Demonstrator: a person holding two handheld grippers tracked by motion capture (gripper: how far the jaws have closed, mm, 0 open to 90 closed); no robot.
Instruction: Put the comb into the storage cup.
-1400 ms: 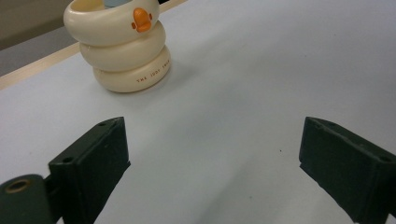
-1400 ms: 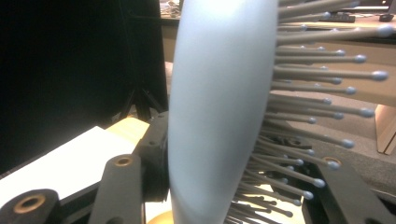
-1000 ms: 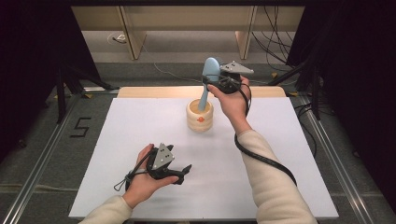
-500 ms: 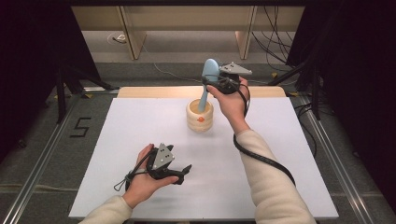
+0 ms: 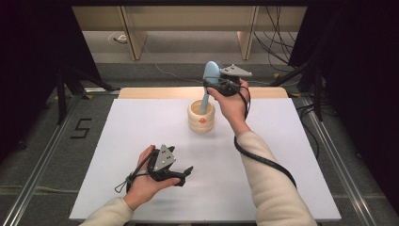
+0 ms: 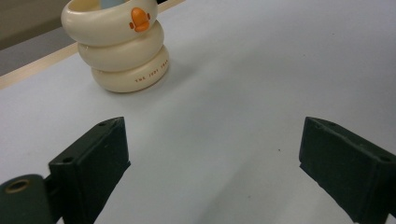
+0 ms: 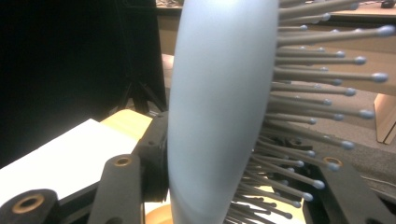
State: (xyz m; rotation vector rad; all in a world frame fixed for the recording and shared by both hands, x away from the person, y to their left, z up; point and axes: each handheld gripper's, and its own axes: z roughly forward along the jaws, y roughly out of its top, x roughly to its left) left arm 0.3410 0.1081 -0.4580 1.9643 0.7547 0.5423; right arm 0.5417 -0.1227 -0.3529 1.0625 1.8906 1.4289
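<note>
A light-blue hairbrush (image 5: 210,74) stands nearly upright, its handle down inside a cream holder (image 5: 201,118) shaped like stacked rings with an orange duck bill. My right gripper (image 5: 214,86) is shut on the brush just below its head, above the holder. In the right gripper view the hairbrush (image 7: 215,102) and its bristles sit between the black jaws of the right gripper (image 7: 243,179). My left gripper (image 5: 185,174) rests low on the white table near the front, open with nothing in it. In the left gripper view the holder (image 6: 122,53) stands beyond the left gripper (image 6: 215,163), apart from it.
The white tabletop (image 5: 117,136) has a wooden strip (image 5: 155,92) along its far edge. Metal rails run on both sides, and a floor mark "5" (image 5: 81,128) lies to the left. Cables (image 5: 277,28) and furniture legs stand behind the table.
</note>
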